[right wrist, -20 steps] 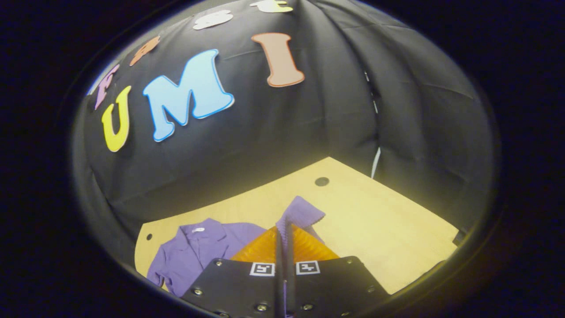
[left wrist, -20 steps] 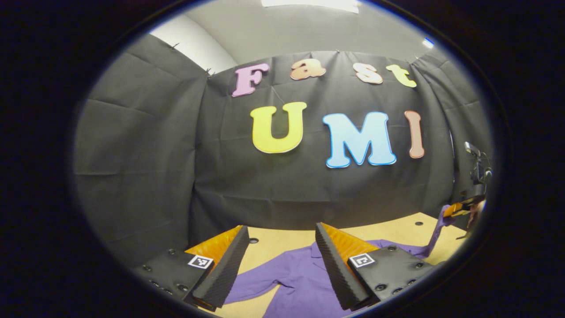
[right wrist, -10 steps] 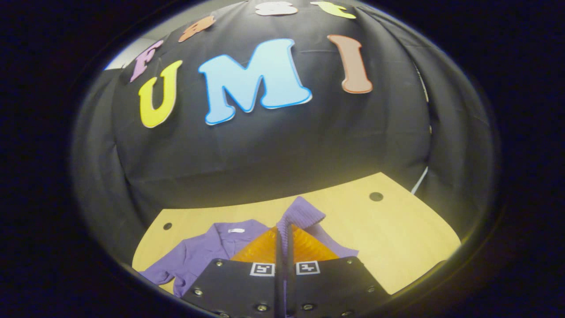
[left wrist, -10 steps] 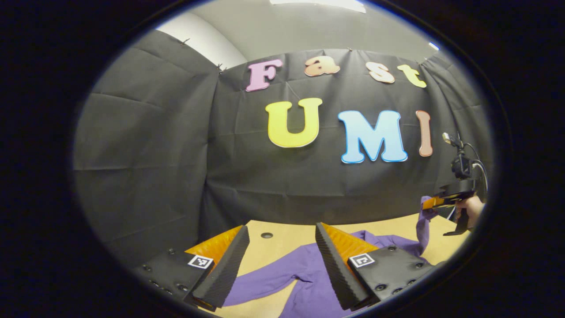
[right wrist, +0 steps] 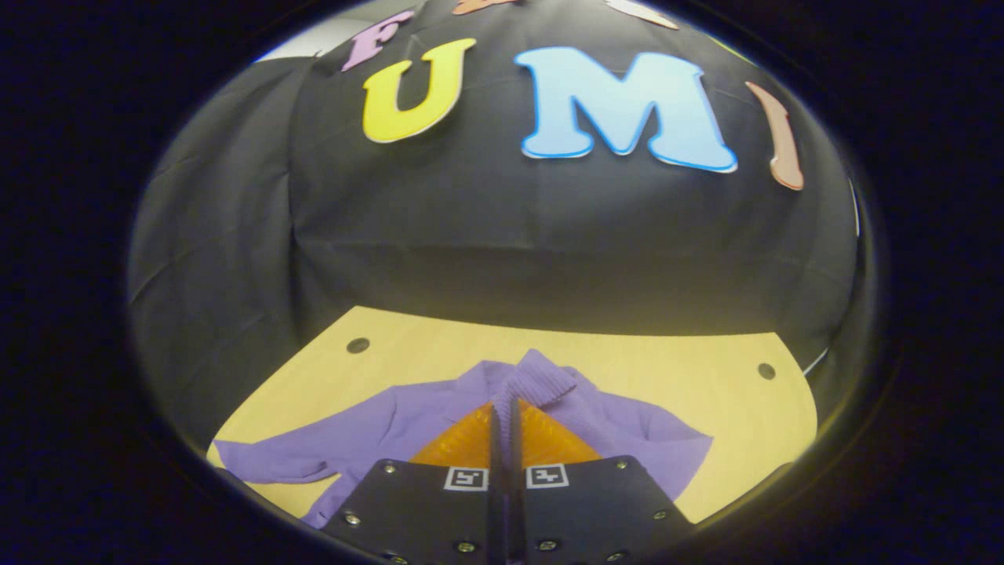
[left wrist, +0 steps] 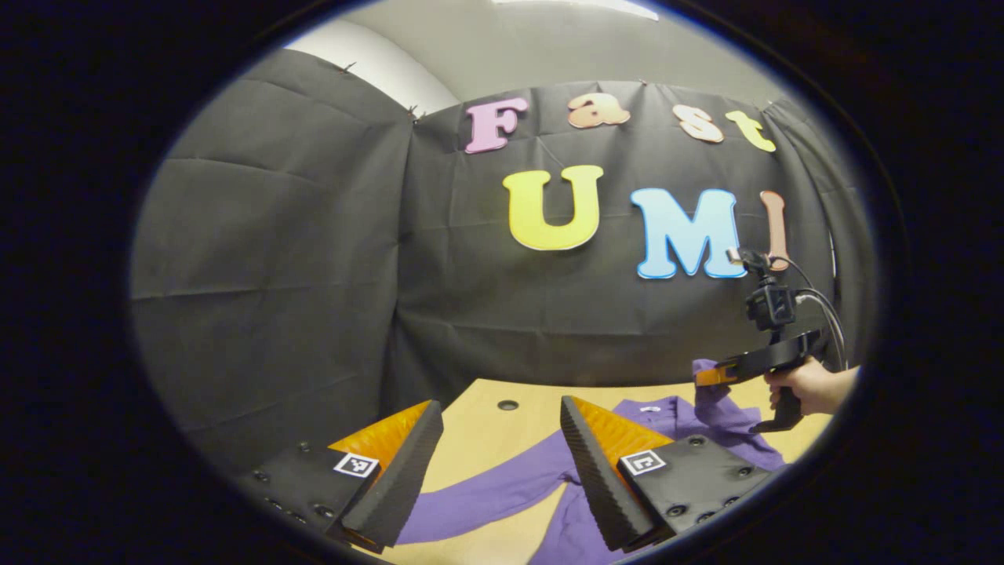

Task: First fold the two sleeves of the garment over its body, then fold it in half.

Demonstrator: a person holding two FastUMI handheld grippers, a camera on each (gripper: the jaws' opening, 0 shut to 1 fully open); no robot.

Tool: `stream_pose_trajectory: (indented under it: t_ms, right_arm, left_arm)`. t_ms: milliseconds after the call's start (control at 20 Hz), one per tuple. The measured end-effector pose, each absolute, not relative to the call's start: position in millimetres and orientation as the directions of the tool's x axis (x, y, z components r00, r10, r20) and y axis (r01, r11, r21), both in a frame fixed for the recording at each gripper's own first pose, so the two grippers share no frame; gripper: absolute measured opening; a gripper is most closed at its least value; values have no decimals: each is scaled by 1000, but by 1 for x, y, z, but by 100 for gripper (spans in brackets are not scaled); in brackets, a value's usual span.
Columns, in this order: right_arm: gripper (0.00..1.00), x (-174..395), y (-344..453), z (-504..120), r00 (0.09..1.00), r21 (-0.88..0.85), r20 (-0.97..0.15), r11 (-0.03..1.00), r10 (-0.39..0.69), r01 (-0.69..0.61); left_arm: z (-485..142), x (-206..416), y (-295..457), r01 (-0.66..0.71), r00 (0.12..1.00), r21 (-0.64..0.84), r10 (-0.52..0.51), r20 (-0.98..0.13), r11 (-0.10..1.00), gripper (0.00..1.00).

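A purple long-sleeved shirt [right wrist: 392, 428] lies flat on the wooden table [right wrist: 674, 377]. My right gripper [right wrist: 504, 404] is shut on the ribbed cuff [right wrist: 541, 377] of one sleeve and holds it lifted above the shirt's body. The other sleeve [right wrist: 267, 459] stretches out flat to the left. In the left gripper view my left gripper [left wrist: 496, 420] hovers open over that flat sleeve [left wrist: 486, 498], with nothing between its fingers. Farther right there, the right gripper [left wrist: 710, 375] and the hand [left wrist: 808, 388] holding it carry the raised cuff over the shirt.
Black cloth walls close off the table's back and sides. Small round holes [right wrist: 358, 344] [right wrist: 765, 370] mark the tabletop near the back edge. Bare wood lies to the right of the shirt [right wrist: 745, 424].
The right gripper has carried the sleeve cuff leftward, from beyond the shirt's side to above its body. The left gripper stays open and has shifted slightly over the flat sleeve.
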State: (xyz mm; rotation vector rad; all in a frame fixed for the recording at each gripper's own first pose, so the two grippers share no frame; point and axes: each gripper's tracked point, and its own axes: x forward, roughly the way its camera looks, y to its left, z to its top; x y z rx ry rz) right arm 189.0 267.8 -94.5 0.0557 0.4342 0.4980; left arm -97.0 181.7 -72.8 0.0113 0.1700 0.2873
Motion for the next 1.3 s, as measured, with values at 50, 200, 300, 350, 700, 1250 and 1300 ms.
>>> stream_pose_trajectory:
  t_ms: [50,200,300,350,700,1250,1300]
  right_arm:
    - [3,188,284,-99,773,147,-401,868,491,-475]
    - [3,184,322,-118,728,112,-446,840,520,-531]
    - [3,182,338,-135,711,66,-480,829,514,-555]
    - [3,182,343,-142,707,44,-495,827,506,-561]
    - [15,174,354,-158,710,-33,-520,819,475,-573]
    - [78,153,339,-96,777,-13,-378,836,504,-548]
    - [78,148,335,-87,785,-8,-358,838,507,-545]
  left_arm:
    - [-74,-100,189,-296,939,38,298,-170,955,94]
    - [-80,-113,208,-340,921,42,342,-185,940,94]
    - [-83,-122,219,-364,910,45,366,-194,930,94]
    - [-84,-126,223,-375,905,45,377,-197,926,94]
    - [-89,-144,245,-429,879,42,428,-208,902,94]
    - [-112,-151,252,-467,856,23,459,-237,884,94]
    - [-121,-154,260,-483,845,20,472,-250,875,94]
